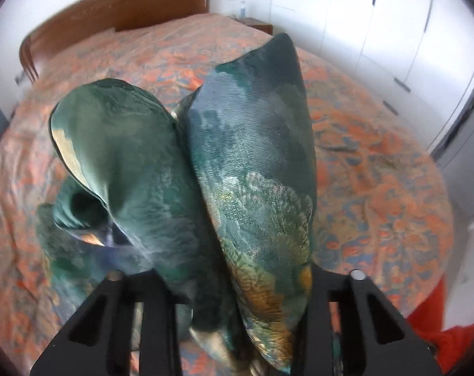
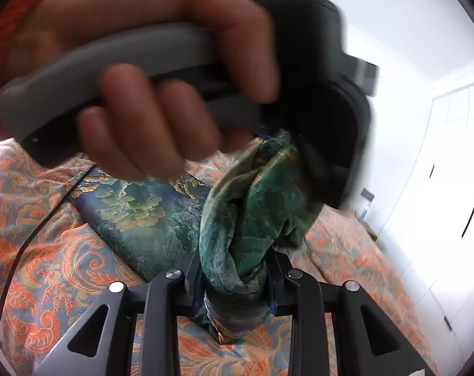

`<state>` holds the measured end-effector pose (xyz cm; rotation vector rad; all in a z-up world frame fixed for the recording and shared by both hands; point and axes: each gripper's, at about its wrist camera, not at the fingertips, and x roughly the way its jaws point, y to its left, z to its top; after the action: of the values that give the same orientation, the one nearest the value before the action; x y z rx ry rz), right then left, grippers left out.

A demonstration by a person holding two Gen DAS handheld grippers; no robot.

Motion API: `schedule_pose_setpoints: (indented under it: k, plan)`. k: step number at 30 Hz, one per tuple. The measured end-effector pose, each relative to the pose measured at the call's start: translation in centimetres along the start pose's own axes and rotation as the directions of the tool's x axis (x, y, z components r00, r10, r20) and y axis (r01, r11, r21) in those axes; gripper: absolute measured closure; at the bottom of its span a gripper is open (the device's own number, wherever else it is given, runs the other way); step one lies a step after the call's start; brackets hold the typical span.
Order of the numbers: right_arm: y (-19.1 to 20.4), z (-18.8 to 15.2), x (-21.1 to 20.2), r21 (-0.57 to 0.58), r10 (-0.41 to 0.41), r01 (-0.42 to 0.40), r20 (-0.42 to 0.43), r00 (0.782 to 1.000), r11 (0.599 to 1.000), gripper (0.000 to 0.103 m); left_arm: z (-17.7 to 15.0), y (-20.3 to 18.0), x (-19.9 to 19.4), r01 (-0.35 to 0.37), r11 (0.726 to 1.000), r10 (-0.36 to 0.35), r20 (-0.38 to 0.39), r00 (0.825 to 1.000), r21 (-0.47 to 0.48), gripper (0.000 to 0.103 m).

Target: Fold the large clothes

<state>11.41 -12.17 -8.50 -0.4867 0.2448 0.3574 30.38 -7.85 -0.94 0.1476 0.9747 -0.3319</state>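
A green cloth point(image 1: 252, 156) with a gold and blue print bulges up in two lobes in the left wrist view and hides the fingertips of my left gripper point(image 1: 233, 269), which is shut on it. In the right wrist view my right gripper point(image 2: 233, 279) is shut on a twisted bunch of the same cloth point(image 2: 252, 213). That bunch runs up into the left gripper point(image 2: 287, 147), which a person's hand point(image 2: 143, 109) holds by its grey handle just above. Another part of the garment point(image 2: 136, 219) lies flat on the bed.
An orange and blue paisley bedspread point(image 1: 377, 172) covers the bed below a brown headboard point(image 1: 127, 6). White wardrobe doors point(image 1: 393, 31) stand at the right, a nightstand point(image 1: 255, 23) with a bottle point(image 1: 243, 7) behind. A black cable point(image 2: 33, 235) crosses the bedspread. Red fabric point(image 1: 440, 329) shows at the lower right.
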Motion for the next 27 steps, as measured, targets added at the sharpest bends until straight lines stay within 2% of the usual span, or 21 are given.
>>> schedule_pose_setpoints:
  k: [2,3,4,5,7,8,10,14,18,22,27]
  plan:
    - [-0.7,0.1,-0.2,0.048,0.037,-0.037,0.001,0.999,0.998,0.056,0.2,1.2,-0.5,-0.001,1.0,0.001,0.005,1.0,-0.005,0.075]
    - [-1.1,0.1,-0.6,0.073,0.056,-0.056,0.003,0.998,0.996,0.045,0.3,1.8,-0.8,0.004,1.0,-0.004,0.005,1.0,-0.01,0.075]
    - [-1.3,0.3,-1.2,0.104,0.087,-0.087,0.003,0.996,0.991,0.042,0.5,2.6,-1.2,0.01,1.0,-0.01,0.009,1.0,-0.02,0.075]
    - [-2.2,0.3,-1.9,0.163,0.139,-0.139,0.013,0.99,0.977,0.041,0.7,3.7,-1.7,0.017,0.999,-0.017,0.013,1.0,-0.037,0.075]
    - [-3.3,-0.2,-2.6,0.262,0.194,-0.19,0.012,0.981,0.946,0.041,0.8,6.0,-2.5,0.023,0.997,-0.022,0.018,1.0,-0.071,0.075]
    - [-4.4,-0.8,-2.5,0.337,0.219,-0.207,0.002,0.976,0.918,0.041,0.7,7.4,-2.8,0.025,0.995,-0.024,0.017,1.0,-0.092,0.075]
    - [-6.2,-1.9,-1.9,0.427,0.231,-0.2,-0.021,0.973,0.882,0.041,0.3,10.1,-2.9,0.026,0.989,-0.025,0.01,1.0,-0.143,0.074]
    - [-8.4,-3.0,0.2,0.509,0.233,-0.159,-0.084,0.969,0.846,0.042,-1.1,14.1,-2.2,-0.011,0.981,0.009,-0.011,1.0,-0.195,0.074]
    - [-8.9,-2.2,1.4,0.528,0.274,-0.188,-0.089,0.958,0.828,0.055,-2.7,17.2,-1.0,-0.02,0.967,0.014,-0.027,1.0,-0.253,0.073]
    - [-7.6,0.3,4.1,0.494,0.313,-0.232,-0.087,0.946,0.838,0.059,-4.4,19.8,0.0,-0.069,0.954,0.059,-0.043,0.997,-0.29,0.073]
    - [-4.3,3.9,9.2,0.445,0.373,-0.292,-0.105,0.922,0.847,0.059,-6.5,23.3,1.4,-0.084,0.929,0.062,-0.073,0.995,-0.359,0.071]
